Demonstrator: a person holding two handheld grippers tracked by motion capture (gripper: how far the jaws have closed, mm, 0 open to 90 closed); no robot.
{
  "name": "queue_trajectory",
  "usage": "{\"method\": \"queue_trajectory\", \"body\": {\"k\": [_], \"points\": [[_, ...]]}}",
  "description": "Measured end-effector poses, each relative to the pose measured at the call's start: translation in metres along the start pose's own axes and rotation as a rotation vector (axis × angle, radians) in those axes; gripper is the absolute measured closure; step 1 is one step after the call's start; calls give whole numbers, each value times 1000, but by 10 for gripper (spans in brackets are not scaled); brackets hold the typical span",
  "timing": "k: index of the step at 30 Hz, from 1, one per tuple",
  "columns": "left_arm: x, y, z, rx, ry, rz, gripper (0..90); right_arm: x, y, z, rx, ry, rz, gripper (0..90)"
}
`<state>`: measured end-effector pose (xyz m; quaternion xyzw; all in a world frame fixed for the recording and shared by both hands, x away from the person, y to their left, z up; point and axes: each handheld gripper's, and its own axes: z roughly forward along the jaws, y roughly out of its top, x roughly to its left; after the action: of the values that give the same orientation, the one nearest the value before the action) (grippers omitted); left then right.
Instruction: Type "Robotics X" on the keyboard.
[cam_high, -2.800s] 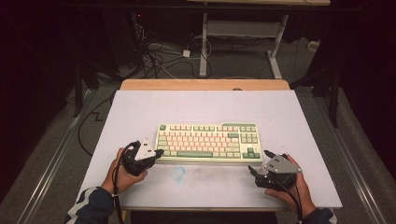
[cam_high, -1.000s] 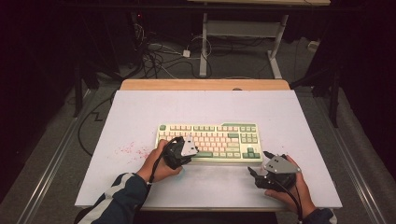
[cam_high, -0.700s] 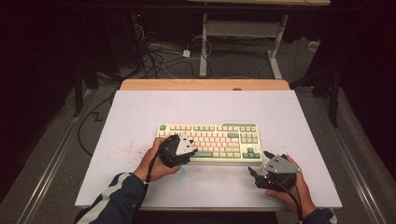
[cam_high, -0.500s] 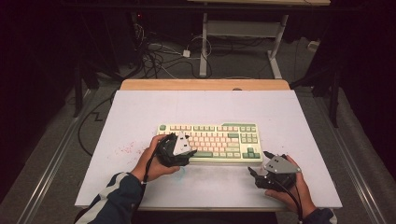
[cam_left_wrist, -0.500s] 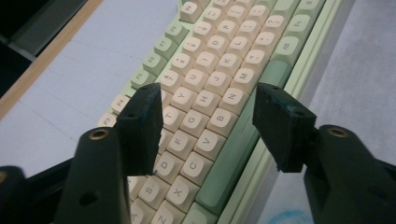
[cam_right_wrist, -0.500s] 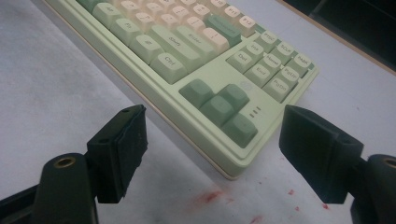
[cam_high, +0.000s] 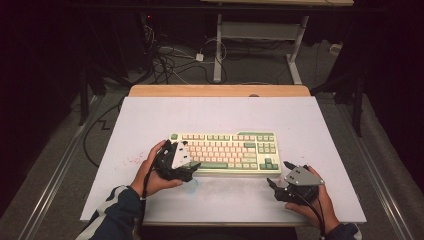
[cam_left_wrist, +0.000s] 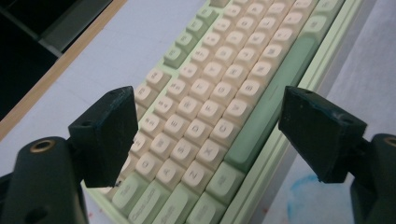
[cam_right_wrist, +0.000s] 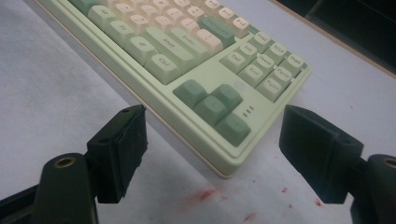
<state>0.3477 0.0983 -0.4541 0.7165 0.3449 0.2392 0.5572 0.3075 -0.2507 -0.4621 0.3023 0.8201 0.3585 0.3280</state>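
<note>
Covering wooden table (cam_high: 220, 90): white sheet (cam_high: 220, 112)

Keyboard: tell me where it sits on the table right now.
In the high view the keyboard lies near the middle of the white table, between the left tool over its left end and the right tool off its front right corner.

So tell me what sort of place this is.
Probably a lab or recording workroom, not a home desk: a white-topped table bearing one green and cream keyboard, loose cables on the floor behind, and a bare metal desk frame beyond.
</note>
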Motion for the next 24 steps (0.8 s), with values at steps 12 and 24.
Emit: {"method": "queue_trajectory", "body": {"k": [12,24], "points": [[26,-22,-26,22,82,0,191,-1,0,1,4,-11,5,250],[42,-41,-45,41,123,-72,180,1,1,1,14,-8,-8,371]]}}
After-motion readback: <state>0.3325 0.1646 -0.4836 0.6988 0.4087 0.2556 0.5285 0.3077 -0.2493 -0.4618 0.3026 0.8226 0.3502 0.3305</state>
